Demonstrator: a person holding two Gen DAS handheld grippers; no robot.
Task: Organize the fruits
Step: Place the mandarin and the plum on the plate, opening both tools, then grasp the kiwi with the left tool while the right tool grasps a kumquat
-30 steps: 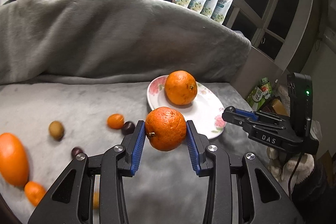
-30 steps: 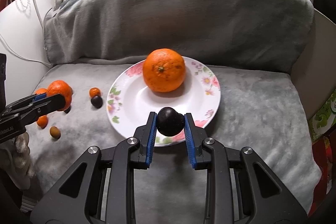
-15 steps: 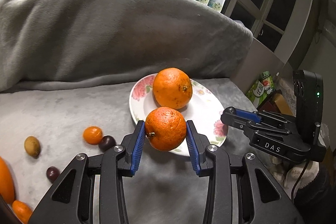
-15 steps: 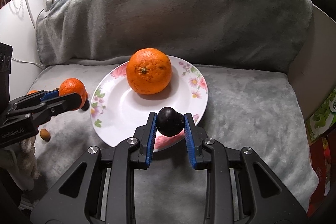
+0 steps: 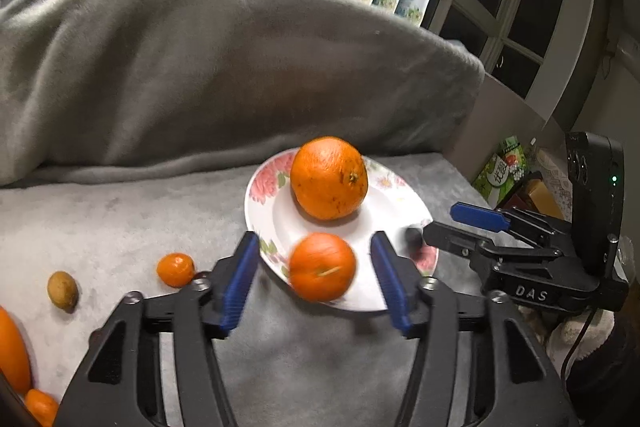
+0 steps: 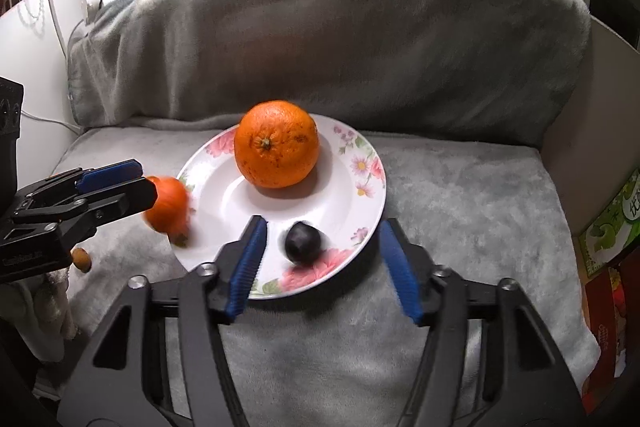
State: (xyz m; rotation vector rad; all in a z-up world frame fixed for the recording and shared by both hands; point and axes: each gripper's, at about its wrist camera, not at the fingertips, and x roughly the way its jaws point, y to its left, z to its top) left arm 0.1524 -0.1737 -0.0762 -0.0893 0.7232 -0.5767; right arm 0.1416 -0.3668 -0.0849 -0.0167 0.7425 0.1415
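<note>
The flowered white plate [image 5: 276, 223] [image 6: 224, 195] lies on the grey blanket and holds a large orange [image 5: 328, 179] [image 6: 277, 143]. My left gripper [image 5: 314, 238] [image 6: 142, 181] is opening. A smaller orange [image 5: 322, 267] [image 6: 168, 209], blurred, sits free between its blue pads over the plate's near-left rim. My right gripper [image 6: 323, 223] [image 5: 448, 223] is opening too. The dark plum [image 6: 303, 242] [image 5: 412, 237] rests on the plate between its spread fingers, touching neither pad.
Left of the plate on the blanket lie a small tangerine [image 5: 175, 269], a brown fruit [image 5: 62, 291] [image 6: 82, 259] and two more oranges [image 5: 12, 351] at the frame edge. A grey-draped backrest [image 6: 340, 39] rises behind; cartons [image 6: 612, 219] stand at the right.
Both grippers have gone from shut to open. The left one let go of the small orange and the right one let go of the plum, which now lies on the plate.
</note>
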